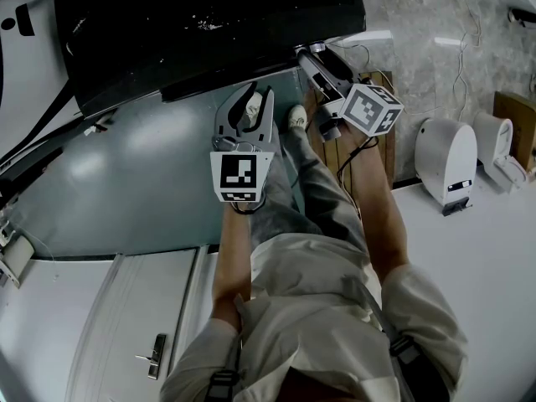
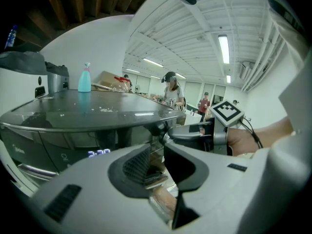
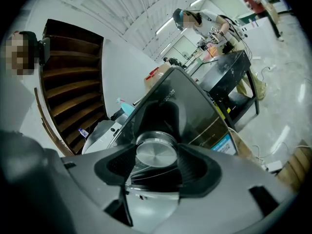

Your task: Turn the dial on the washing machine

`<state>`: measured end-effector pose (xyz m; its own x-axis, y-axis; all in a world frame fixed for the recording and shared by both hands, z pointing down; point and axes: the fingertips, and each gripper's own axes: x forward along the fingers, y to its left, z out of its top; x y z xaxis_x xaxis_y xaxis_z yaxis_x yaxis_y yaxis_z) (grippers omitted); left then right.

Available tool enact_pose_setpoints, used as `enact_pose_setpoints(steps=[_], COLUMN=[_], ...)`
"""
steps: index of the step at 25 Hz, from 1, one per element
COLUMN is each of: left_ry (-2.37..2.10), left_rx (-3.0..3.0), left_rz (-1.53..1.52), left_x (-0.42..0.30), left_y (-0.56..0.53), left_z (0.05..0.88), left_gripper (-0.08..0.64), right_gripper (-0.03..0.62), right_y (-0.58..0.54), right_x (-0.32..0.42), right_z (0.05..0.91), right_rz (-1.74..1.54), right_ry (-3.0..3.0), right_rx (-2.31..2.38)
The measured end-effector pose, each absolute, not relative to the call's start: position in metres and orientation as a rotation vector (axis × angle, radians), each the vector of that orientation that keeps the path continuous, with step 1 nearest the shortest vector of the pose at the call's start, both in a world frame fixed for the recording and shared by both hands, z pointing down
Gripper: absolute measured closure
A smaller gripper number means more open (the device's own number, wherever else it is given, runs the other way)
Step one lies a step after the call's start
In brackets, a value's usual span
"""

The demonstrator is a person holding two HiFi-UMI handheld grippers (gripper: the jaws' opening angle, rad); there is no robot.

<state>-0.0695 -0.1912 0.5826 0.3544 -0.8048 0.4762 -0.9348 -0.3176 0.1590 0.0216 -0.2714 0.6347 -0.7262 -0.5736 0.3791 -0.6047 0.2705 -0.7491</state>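
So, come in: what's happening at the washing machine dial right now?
Right gripper closed on the dial, washing machine front. Left gripper open, empty. Nothing blocking the dial.

Your left hand-held gripper (image 1: 255, 100) hangs mid-frame, jaws apart; your right hand-held gripper (image 1: 306, 54), upper centre, clamps the dial (image 3: 156, 153).

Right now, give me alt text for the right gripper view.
Jaws of the right gripper flank a silver dial on the dark front of the washing machine; whether they pinch it is unclear. Behind are a wooden staircase and a person near a black table.
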Motion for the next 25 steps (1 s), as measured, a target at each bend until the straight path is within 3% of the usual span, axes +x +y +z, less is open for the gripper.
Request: enact_pose_setpoints(steps=[25], left_ry=[-1.506], left_rx=[2.222], left_rz=[0.439], left_x=[-0.0671], left_y=[-0.1939], left_z=[0.5839], left_gripper=[0.465], right_gripper=[0.321], right_y=[-0.2749], right_x=[0.0216], right_z=[0.6344], right_rz=[1.870], right_ry=[-2.489], right_rx=[1.068])
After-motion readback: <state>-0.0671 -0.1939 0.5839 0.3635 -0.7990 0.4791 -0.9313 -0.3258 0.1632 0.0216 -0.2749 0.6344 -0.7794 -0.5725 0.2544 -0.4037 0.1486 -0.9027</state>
